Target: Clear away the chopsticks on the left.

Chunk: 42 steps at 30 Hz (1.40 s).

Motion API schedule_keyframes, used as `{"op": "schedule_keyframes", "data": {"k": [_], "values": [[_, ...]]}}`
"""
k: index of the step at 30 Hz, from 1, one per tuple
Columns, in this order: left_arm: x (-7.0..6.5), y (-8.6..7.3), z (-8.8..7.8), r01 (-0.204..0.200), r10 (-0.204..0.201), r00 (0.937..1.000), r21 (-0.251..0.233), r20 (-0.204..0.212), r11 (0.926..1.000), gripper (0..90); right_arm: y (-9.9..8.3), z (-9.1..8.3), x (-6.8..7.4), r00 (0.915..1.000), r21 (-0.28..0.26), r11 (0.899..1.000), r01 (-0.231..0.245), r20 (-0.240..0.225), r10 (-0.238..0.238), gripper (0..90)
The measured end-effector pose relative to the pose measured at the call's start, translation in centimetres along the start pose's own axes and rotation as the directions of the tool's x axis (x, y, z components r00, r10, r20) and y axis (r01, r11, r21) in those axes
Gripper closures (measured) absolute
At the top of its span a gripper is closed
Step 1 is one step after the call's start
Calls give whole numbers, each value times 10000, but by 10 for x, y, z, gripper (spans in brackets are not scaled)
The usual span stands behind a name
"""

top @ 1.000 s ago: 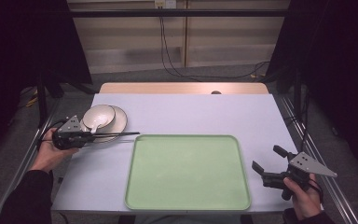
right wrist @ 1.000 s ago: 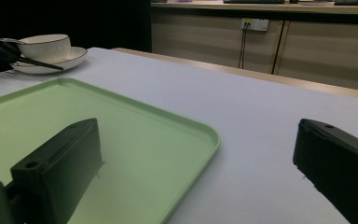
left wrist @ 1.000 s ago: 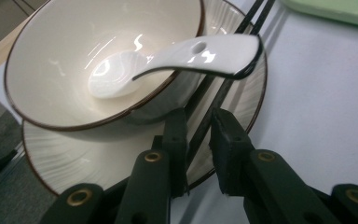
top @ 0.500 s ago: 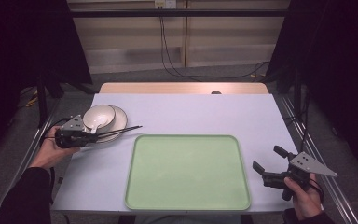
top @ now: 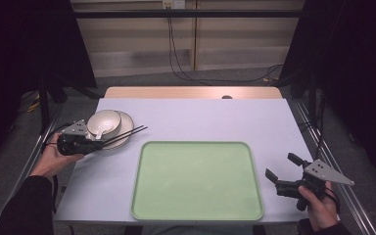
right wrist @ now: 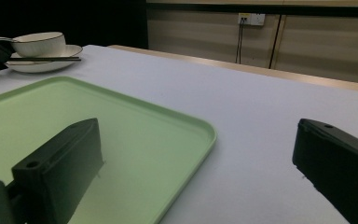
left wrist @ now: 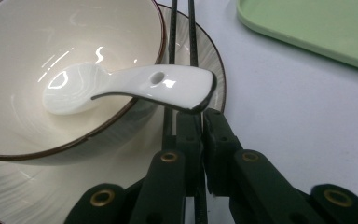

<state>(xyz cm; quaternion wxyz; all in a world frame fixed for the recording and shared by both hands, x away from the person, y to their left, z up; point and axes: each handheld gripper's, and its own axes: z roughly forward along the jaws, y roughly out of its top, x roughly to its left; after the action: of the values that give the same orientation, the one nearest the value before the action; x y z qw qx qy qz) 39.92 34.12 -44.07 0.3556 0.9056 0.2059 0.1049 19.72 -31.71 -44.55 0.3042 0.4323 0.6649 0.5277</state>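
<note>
Gripping a pair of black chopsticks [left wrist: 182, 28], the left gripper [top: 94, 143] sits near the left edge of the desk [top: 200, 117], its jaws having just closed tight on them. The desk is a pale lilac-grey top with a wooden strip along its far edge; beyond it runs a beige wall with a socket and dangling cables, and dark curtains hang at both sides.

The chopsticks lie side by side across the near rim of a plate [top: 123, 128] and stretch toward the middle of the desk, their tips past the plate's edge. On the plate stands a cream bowl [top: 104, 121] with a dark rim, and a white spoon [left wrist: 126, 86] rests in it, its handle jutting over the rim just above the jaws.

A large green tray [top: 196, 178] lies at the middle of the near edge, just beside the plate and apart from it. The right gripper [top: 284, 174] is held in a hand [top: 319, 205] at the near right corner, just right of the tray, its jaws spread wide with nothing between them.
</note>
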Motion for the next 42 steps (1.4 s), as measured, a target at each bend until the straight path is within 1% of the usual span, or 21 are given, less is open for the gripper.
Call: {"op": "schedule_keyframes", "data": {"k": [4,5,9,10,11,15,16,17,21,25,27,30,31,32,33,34,36,37,39,41,42], "values": [[0,-1,-3,383,-386,9990,-101,-219,9992,863,0,0,0,10000,20,10000,4,-30,-4,8],[0,-2,-2,574,-578,9982,-352,-128,9977,864,0,0,0,10000,16,10000,0,-26,0,8],[0,-1,-4,648,-652,9978,-364,-84,9972,864,0,0,0,10000,5,10000,-10,31,10,9],[-1,-1,-6,756,-758,9971,-291,-79,9967,864,0,0,0,10000,5,10000,-10,31,10,9],[-1,-1,-5,886,-881,9960,-474,129,9949,864,0,0,0,10000,16,10000,16,13,-16,9],[-4,2,-9,1128,-1123,9936,-638,108,9916,864,0,0,0,10000,34,10000,-20,15,20,9],[-5,2,-10,1270,-1258,9918,-665,213,9897,864,0,0,0,10000,42,10000,-10,-5,10,9],[-6,3,-10,1328,-1305,9909,-815,329,9878,864,0,0,0,10000,43,10000,-12,-2,12,9],[-12,5,-15,1532,-1494,9876,-901,482,9841,864,0,1,0,10000,20,10000,-26,39,26,9],[-18,8,-19,1519,-1471,9876,-980,546,9835,864,0,1,-1,10000,43,10000,-44,31,44,10],[-22,9,-21,1682,-1615,9847,-1162,651,9789,865,0,1,0,10000,36,10000,-68,14,68,10],[-30,10,-26,1828,-1762,9826,-1379,587,9734,865,0,0,0,10000,4,10000,-51,29,51,10],[-33,11,-27,1753,-1703,9843,-1440,463,9739,865,0,0,0,10000,4,10000,-51,29,51,10],[-37,11,-29,1933,-1887,9810,-1517,438,9694,865,0,1,0,10000,5,10000,-37,24,37,10],[-40,11,-30,1958,-1901,9804,-1565,512,9681,865,0,1,0,10000,2,10000,-18,-8,18,10],[-44,11,-31,1960,-1919,9806,-1608,408,9673,865,0,0,0,10000,-13,10000,-25,-19,25,10],[-52,11,-32,1985,-1921,9798,-1551,550,9678,865,0,0,0,10000,-21,10000,-12,-53,11,10],[-58,13,-33,1959,-1941,9806,-1558,271,9682,864,1,0,0,10000,-67,10000,22,-51,-22,10],[-67,13,-33,2088,-2038,9779,-1763,466,9619,864,1,0,0,10000,-86,9999,55,-43,-55,10],[-77,14,-33,2061,-2037,9785,-1923,323,9594,865,1,0,1,10000,-179,9998,39,-35,-39,10],[-83,14,-34,2084,-2076,9779,-2071,258,9559,865,1,0,1,9999,-171,9998,47,-100,-49,10]]}}
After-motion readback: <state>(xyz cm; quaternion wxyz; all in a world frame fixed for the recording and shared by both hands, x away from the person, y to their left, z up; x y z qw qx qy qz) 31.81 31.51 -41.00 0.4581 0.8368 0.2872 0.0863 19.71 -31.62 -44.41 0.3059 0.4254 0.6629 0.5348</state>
